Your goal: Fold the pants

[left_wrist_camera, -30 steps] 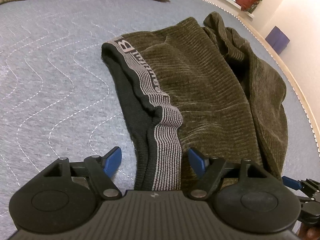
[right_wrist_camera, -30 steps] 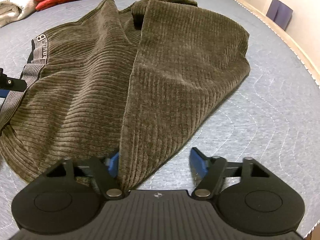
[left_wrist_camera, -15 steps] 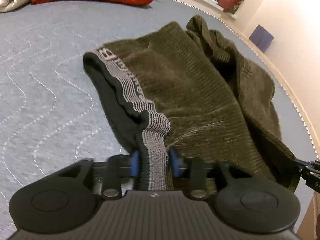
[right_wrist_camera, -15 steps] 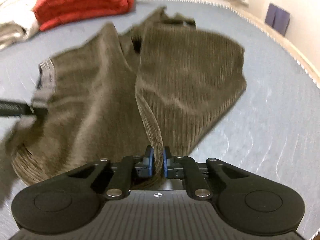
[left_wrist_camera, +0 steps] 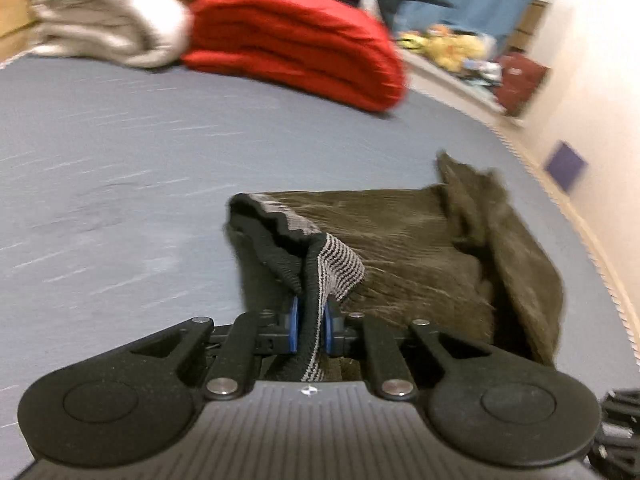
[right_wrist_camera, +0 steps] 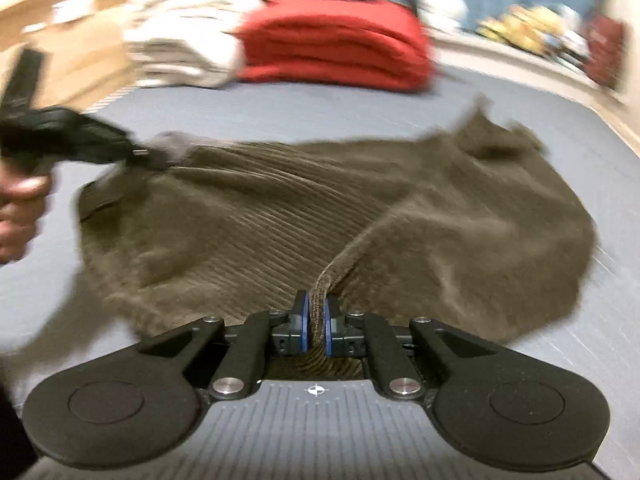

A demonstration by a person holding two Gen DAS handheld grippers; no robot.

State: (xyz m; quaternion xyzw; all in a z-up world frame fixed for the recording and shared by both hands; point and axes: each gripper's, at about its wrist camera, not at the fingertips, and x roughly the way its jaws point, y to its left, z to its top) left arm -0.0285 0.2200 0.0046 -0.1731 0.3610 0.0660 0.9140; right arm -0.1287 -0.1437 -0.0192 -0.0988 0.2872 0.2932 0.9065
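You are holding the olive corduroy pants (right_wrist_camera: 248, 236) with both grippers, and the garment is lying spread across the grey quilted bed (left_wrist_camera: 120, 168), partly raised at the near edge where you are gripping it.

Your left gripper (left_wrist_camera: 309, 330) is clamped shut on the striped grey and black waistband (left_wrist_camera: 336, 268), which is bunching up between the blue pads (left_wrist_camera: 293, 326). Your right gripper (right_wrist_camera: 316, 328) is clamped shut on a ridge of corduroy at the near edge of the cloth, pinched between its blue pads (right_wrist_camera: 305, 326). In the right wrist view, the left gripper is showing at the far left, biting the waistband corner, with your left hand (right_wrist_camera: 18, 204) around its handle.

Both views are blurring, so you are likely moving. Judging from the grips, you are in the lifting stage of a fold, with both near points taken up and the fold itself not yet laid.

The next move is probably calling for both grippers to travel together, carrying the held edge over the rest of the pants, keeping the cloth taut between them so it is not sagging or twisting. The far leg ends (left_wrist_camera: 472, 184) are looking rumpled and may need smoothing.

A folded red blanket (left_wrist_camera: 304, 40) and a cream blanket (left_wrist_camera: 104, 20) are sitting at the far end of the bed, well apart from the pants.
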